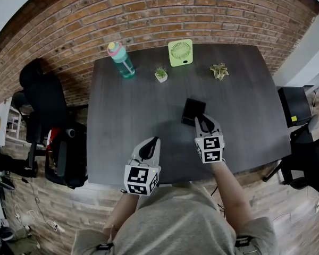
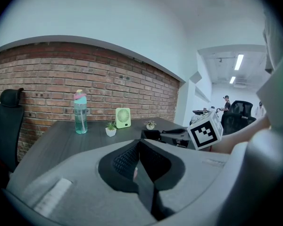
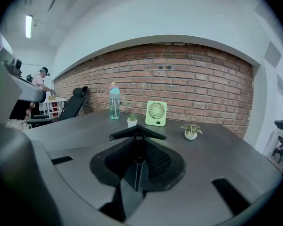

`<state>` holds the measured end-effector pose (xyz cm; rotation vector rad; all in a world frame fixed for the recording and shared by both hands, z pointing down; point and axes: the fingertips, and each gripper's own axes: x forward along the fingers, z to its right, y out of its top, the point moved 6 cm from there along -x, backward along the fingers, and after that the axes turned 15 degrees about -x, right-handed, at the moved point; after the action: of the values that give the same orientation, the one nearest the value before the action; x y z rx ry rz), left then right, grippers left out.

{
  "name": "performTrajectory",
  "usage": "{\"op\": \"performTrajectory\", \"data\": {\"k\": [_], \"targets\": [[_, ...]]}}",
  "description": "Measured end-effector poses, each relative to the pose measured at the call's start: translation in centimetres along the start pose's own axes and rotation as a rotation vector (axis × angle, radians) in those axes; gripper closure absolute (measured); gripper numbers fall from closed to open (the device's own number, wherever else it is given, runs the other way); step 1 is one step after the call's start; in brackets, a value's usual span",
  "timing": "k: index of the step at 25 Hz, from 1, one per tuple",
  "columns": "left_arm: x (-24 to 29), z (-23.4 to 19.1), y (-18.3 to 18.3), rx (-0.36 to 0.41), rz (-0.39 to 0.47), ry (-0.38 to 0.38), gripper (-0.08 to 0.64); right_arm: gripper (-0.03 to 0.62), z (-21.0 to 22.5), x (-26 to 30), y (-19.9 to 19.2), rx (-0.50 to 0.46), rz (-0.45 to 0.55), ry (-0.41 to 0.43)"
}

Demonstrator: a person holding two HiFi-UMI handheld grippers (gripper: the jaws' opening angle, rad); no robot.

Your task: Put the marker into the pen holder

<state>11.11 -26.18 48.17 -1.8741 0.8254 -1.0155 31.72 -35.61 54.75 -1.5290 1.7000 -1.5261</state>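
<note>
The right tongs (image 1: 203,124) are closed on the black marker (image 3: 139,139). It sticks out forward between the two pads, and its end is just at the near edge of the black pen holder (image 1: 193,110). I cannot tell if they touch. The left tongs (image 1: 150,145) are closed together with nothing in them, near the front edge of the dark worktop (image 1: 133,116). A bottle (image 1: 121,60) and a green fan (image 1: 180,52) stand at the far side.
</note>
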Motion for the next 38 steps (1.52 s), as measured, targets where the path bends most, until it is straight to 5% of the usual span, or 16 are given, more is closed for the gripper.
{"op": "performTrajectory", "data": {"k": [20, 23, 38], "targets": [[-1.2, 0.0, -0.1, -0.003, 0.002, -0.024, 0.543, 0.518, -0.1, -0.4, -0.2, 0.009, -0.025, -0.024], [-1.5, 0.0, -0.2, 0.002, -0.005, -0.039, 0.543, 0.476, 0.0, -0.9, 0.4, 0.019, -0.025, -0.031], [-4.6, -0.7, 0.1, 0.059, -0.024, -0.179, 0.543, 0.469, -4.1, -10.2, 6.3, 0.095, 0.104, -0.165]]}}
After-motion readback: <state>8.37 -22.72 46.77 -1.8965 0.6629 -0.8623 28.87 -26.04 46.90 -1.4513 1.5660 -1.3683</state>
